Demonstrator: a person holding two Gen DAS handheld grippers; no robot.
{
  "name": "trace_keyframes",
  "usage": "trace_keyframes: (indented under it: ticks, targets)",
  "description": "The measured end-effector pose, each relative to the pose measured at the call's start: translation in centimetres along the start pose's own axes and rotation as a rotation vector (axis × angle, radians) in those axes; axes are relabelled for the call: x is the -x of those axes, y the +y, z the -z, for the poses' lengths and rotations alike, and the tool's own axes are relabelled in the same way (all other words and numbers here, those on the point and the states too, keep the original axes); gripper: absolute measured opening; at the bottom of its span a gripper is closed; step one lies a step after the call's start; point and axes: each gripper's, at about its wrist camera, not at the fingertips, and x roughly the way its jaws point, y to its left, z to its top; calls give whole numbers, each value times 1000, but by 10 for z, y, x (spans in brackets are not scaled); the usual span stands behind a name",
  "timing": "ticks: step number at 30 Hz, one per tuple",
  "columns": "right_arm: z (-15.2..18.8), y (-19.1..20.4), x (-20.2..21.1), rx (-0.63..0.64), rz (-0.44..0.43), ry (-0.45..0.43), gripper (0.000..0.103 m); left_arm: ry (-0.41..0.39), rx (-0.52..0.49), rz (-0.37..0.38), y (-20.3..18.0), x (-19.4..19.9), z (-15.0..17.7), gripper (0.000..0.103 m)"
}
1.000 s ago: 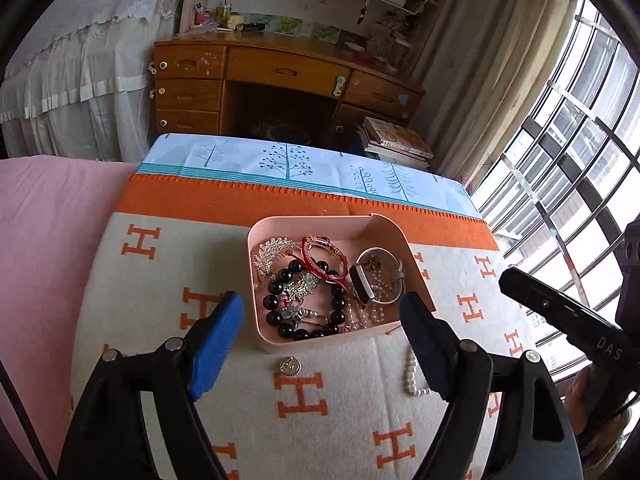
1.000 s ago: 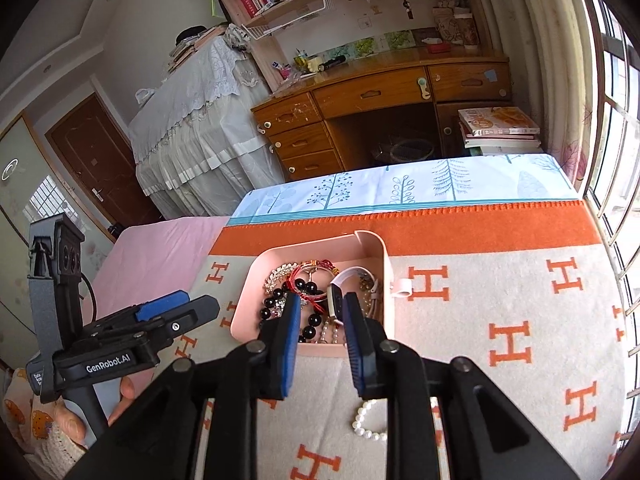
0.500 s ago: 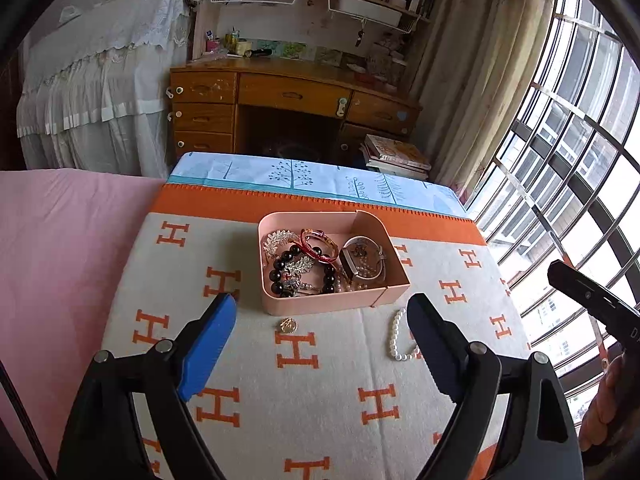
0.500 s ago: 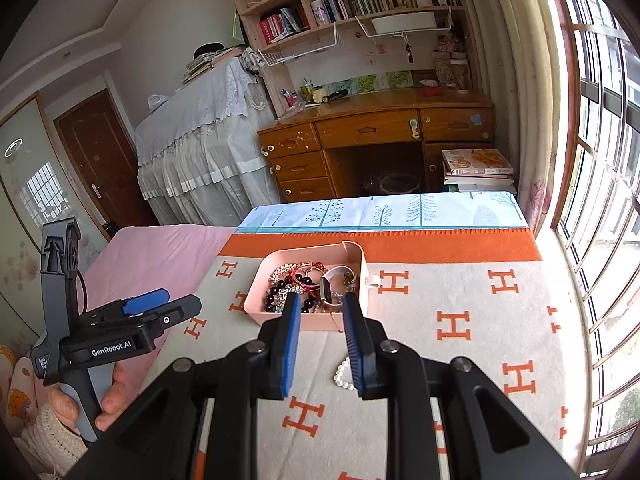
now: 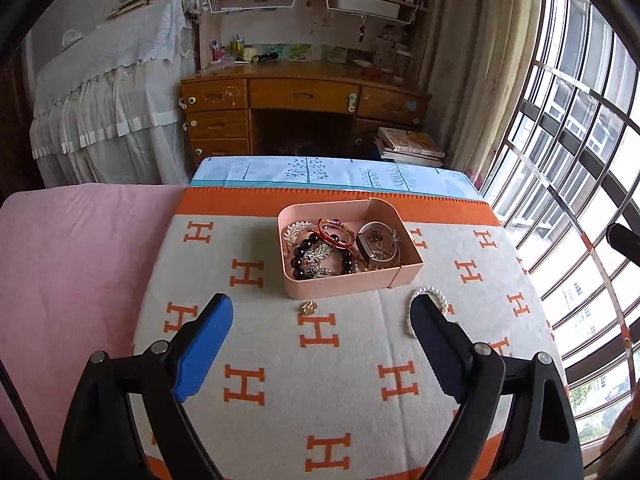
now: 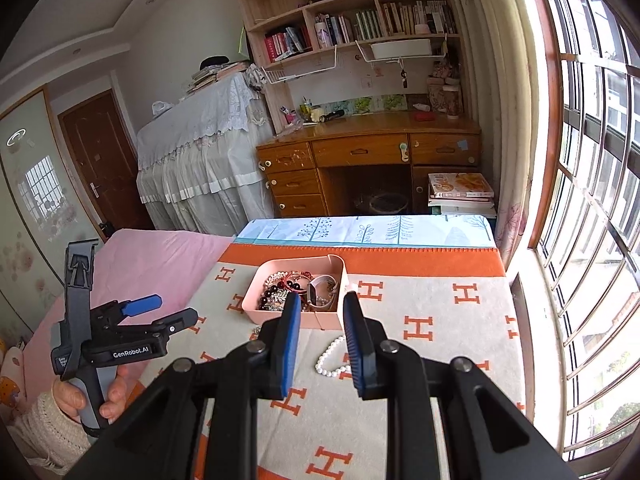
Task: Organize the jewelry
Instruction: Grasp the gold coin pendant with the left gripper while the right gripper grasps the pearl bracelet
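Note:
A pink tray [image 5: 344, 284] [image 6: 256, 308] sits on the orange-and-cream blanket and holds a black bead bracelet [image 5: 300, 258], a red bangle [image 5: 336, 236], a silver brooch [image 5: 294, 232] and a watch [image 5: 378, 246]. A white pearl bracelet [image 5: 430, 294] [image 6: 330, 360] and a small gold pendant [image 5: 309, 307] lie on the blanket just in front of the tray. My left gripper [image 5: 320, 320] is wide open and empty, well back from the tray. My right gripper [image 6: 322, 320] is partly open and empty, above the blanket near the pearls.
The blanket [image 5: 320, 380] covers a bed with a pink sheet [image 5: 72, 260] on the left. A wooden desk [image 5: 304, 100] and a book stack [image 5: 410, 146] stand beyond the bed. Barred windows [image 5: 580, 160] run along the right.
Both grippers have pulled back and up from the tray, so it looks smaller and farther. The right gripper's jaws have opened a little wider. The jewelry has not moved.

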Motion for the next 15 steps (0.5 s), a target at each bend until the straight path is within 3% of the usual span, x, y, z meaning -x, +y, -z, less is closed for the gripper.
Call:
trace_keyframes:
  ticks: [3,5,6,15]
  targets:
    - [-3,-1,-7,24,20,30,27,29,-16,-22,6,-13,0,90]
    - [-2,-2,-17,40,28,54,45,60,-11,-31,13,-28,2,91]
    - [-1,-3,-24,41,27,63,48,79,-4,-32,17,-37,3,91]
    - [31,-27,-136,16,40,284,48,229,-10,-41,37,-122,26,91]
